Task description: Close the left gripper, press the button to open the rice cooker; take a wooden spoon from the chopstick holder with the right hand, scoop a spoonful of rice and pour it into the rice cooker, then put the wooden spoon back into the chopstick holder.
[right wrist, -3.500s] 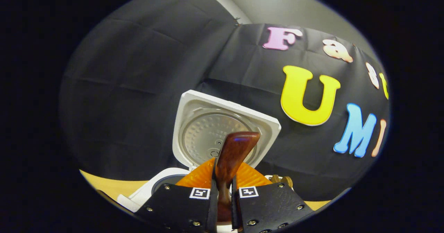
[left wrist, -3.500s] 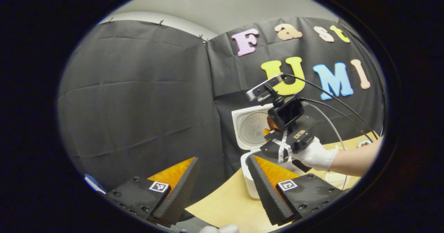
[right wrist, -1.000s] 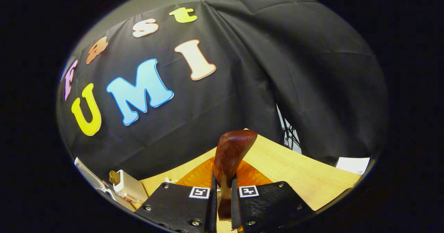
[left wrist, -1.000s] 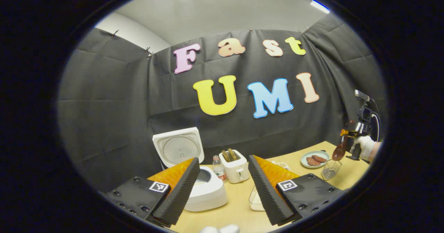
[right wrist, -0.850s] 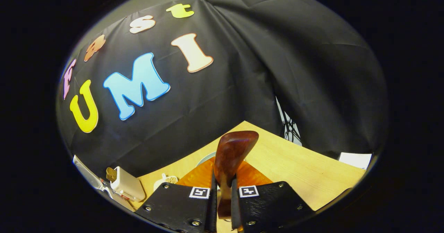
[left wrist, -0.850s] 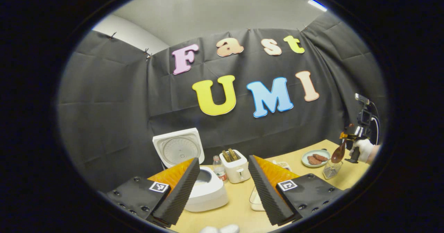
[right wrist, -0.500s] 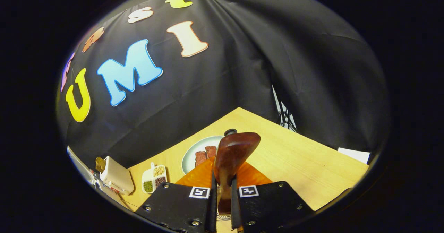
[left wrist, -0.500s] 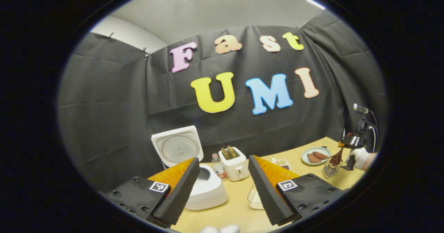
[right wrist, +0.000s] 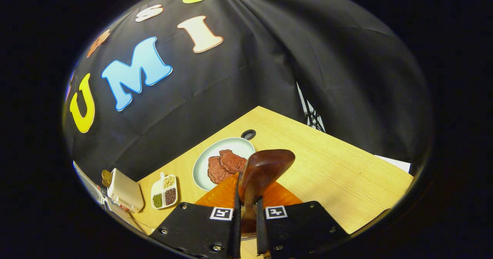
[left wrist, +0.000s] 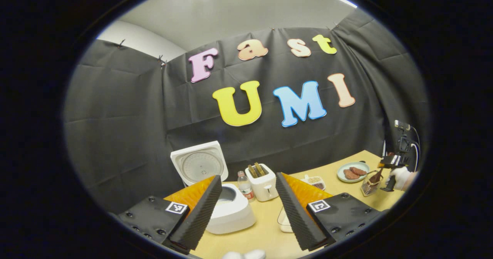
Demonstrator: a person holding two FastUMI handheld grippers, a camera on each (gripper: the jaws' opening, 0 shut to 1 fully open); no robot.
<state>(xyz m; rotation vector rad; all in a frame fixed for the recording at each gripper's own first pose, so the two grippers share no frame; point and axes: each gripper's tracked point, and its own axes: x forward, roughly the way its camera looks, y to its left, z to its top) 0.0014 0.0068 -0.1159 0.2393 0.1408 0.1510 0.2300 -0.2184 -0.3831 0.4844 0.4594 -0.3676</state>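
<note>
In the right gripper view we see the right gripper (right wrist: 246,212) at the bottom centre of the frame, its two fingers pressed narrow against the handle of the wooden spoon (right wrist: 262,174), whose dark bowl rises from between them toward the middle of the picture. Behind the bowl, just left of centre, lies a pale plate (right wrist: 204,162) with brown meat pieces (right wrist: 225,162), and farther toward the lower left a small divided dish (right wrist: 165,191) of grains and a toaster (right wrist: 124,195) stand on the wooden table (right wrist: 339,174). In the left gripper view the left gripper (left wrist: 248,201) sits at the bottom of the frame with its fingers spread wide, holding nothing. Between and behind them, at lower centre left, stands the white rice cooker (left wrist: 231,212) with its lid (left wrist: 200,166) raised upright. Right of it stand a small bottle (left wrist: 244,185) and the toaster (left wrist: 264,182). At the far right edge of that view we make out the right gripper (left wrist: 389,162), held by a gloved hand (left wrist: 400,176), with the spoon (left wrist: 375,177) reaching down into the wire chopstick holder (left wrist: 369,187), which stands on the table just right of the plate (left wrist: 352,172).
</note>
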